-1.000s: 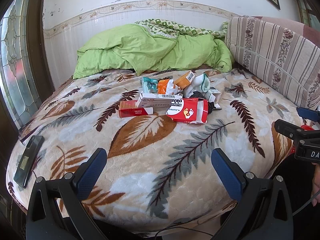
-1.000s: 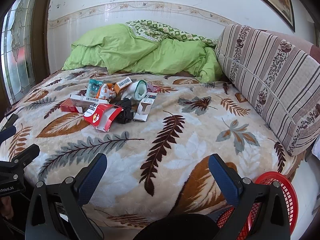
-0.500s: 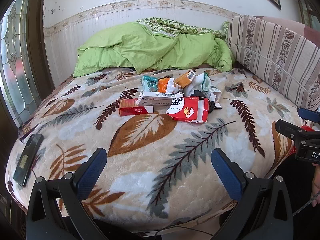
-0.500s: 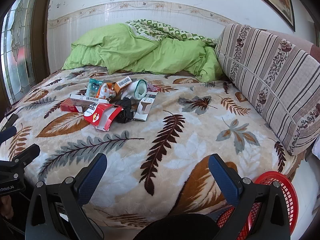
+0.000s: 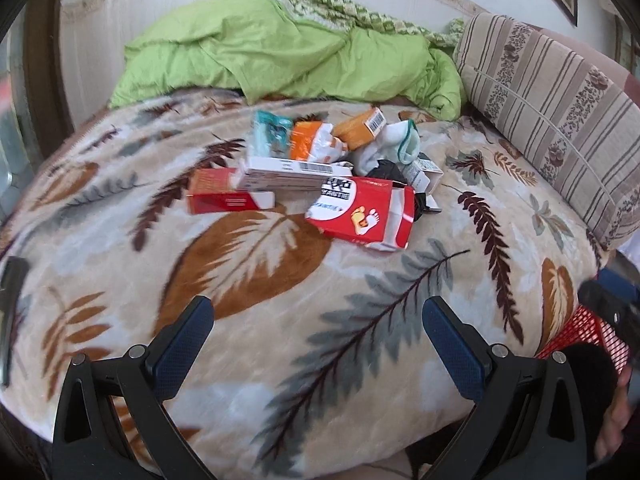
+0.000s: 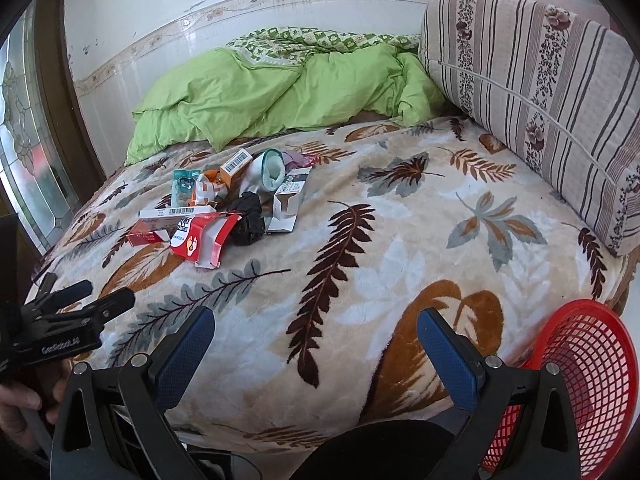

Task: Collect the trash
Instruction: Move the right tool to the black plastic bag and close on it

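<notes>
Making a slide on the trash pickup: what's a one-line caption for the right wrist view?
Open right gripper faces a trash pile on the leaf-patterned blanket, red basket alongside.

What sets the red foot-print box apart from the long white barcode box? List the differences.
The red foot-print box is torn open at one end; the long white barcode box looks closed and intact. The red one is broad and lies on the leaf-print blanket; the white one is slim and rests partly atop a red carton. Both are cardboard packaging in the same trash pile.
</notes>
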### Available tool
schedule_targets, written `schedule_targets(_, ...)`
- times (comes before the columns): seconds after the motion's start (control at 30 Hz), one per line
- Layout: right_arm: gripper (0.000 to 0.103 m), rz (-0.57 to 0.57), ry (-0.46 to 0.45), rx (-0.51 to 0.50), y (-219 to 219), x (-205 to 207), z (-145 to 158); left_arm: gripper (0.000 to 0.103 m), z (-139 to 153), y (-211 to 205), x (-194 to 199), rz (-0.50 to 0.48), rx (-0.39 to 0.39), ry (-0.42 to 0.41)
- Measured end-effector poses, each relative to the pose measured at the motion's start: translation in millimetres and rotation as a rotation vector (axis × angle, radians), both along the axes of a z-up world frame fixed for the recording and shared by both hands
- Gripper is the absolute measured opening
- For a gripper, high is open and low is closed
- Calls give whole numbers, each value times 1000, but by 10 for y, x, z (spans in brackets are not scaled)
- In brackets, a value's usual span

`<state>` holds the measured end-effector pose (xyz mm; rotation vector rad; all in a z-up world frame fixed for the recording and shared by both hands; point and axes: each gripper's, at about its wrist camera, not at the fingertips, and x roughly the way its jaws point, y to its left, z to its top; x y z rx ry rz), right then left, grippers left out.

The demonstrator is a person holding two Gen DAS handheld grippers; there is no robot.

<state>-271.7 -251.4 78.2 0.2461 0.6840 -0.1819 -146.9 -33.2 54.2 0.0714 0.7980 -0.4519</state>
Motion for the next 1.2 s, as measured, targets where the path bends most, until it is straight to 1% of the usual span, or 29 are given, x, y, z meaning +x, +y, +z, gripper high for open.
schedule_targets(0.07, 102, -2, 0, 18, -25, 4, -4, 103, -14, -106, 177, -11, -7, 21)
schedule_targets(0.2, 102, -3, 2, 33, -58, 2, -9, 103, -20, -372, 497, -40, 27, 8)
schedule_targets(0.33, 102, -6, 10, 50, -105, 9, -22, 103, -62, -613, 697, -79, 33, 26)
schedule_targets(0.43, 102, -7, 18, 66, -143, 27, -41, 103, -168, -745, 820, -86, 51, 43)
schedule_targets(0.53, 102, -7, 28, 77, -162, 53, -63, 103, -252, -763, 929, -62, 51, 51)
schedule_targets(0.57, 102, -7, 31, 78, -160, 63, -68, 100, -262, -742, 953, -56, 40, 52)
schedule_targets(0.6, 102, -7, 35, 78, -159, 75, -73, 91, -257, -721, 956, -55, 30, 48)
schedule_targets(0.63, 102, -8, 38, 79, -157, 88, -77, 84, -249, -706, 954, -62, 21, 42)
schedule_targets(0.67, 102, -11, 38, 81, -158, 98, -80, 73, -238, -693, 943, -70, 16, 35)
schedule_targets(0.7, 102, -13, 39, 84, -153, 120, -78, 68, -227, -678, 929, -63, 20, 24)
schedule_targets(0.83, 101, 16, 34, 89, -90, 274, -57, 68, -214, -560, 877, -64, -1, 37)
schedule_targets(0.93, 96, 58, 15, 93, -25, 502, -9, 68, -170, -435, 775, -57, -5, 22)
schedule_targets(1.0, 85, 83, 12, 109, 8, 689, -3, 68, -114, -316, 723, -47, -30, 23)
schedule_targets(1.03, 82, 92, 23, 129, 15, 833, -14, 68, -89, -262, 705, -40, -41, 22)
schedule_targets(1.1, 70, 115, 46, 168, 40, 1089, -57, 68, -44, -150, 673, -30, -60, 18)
schedule_targets(1.2, 66, 140, 75, 154, 148, 1420, -146, 68, -10, -26, 659, -13, -61, 7)
